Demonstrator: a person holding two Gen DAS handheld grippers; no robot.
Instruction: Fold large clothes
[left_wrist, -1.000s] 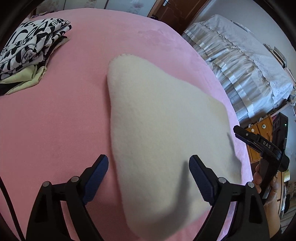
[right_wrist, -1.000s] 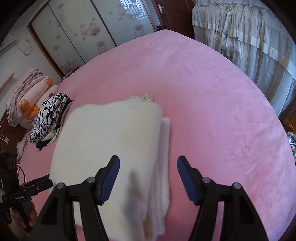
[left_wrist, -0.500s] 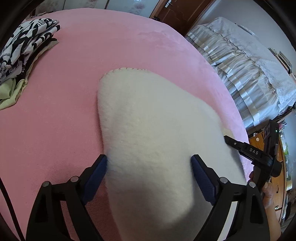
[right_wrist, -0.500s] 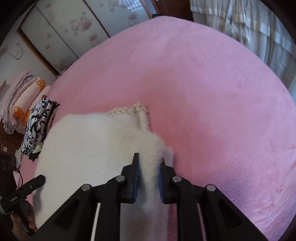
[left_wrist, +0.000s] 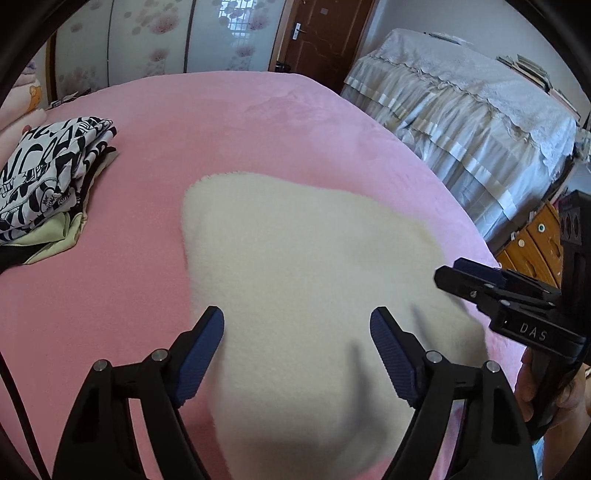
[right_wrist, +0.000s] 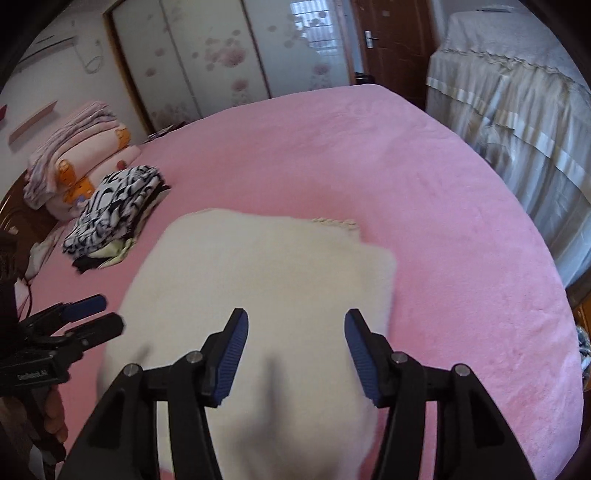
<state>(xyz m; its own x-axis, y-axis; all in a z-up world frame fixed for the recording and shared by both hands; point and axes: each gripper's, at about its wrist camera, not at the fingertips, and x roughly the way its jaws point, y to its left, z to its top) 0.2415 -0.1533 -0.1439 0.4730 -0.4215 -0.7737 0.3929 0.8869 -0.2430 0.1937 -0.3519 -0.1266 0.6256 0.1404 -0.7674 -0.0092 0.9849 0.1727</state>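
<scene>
Pink bed (left_wrist: 258, 122), right gripper (left_wrist: 476, 271) marked "DAS"

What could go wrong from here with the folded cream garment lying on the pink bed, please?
1. The cream garment is thick and fluffy, and a knitted edge pokes out at its far corner; the fold may spring open unevenly.
2. Both the left gripper and right gripper hang open over it, the right's jaws just reopened; a low finger could snag the pile.
3. The patterned stack sits close; sliding the garment there could topple it.
</scene>
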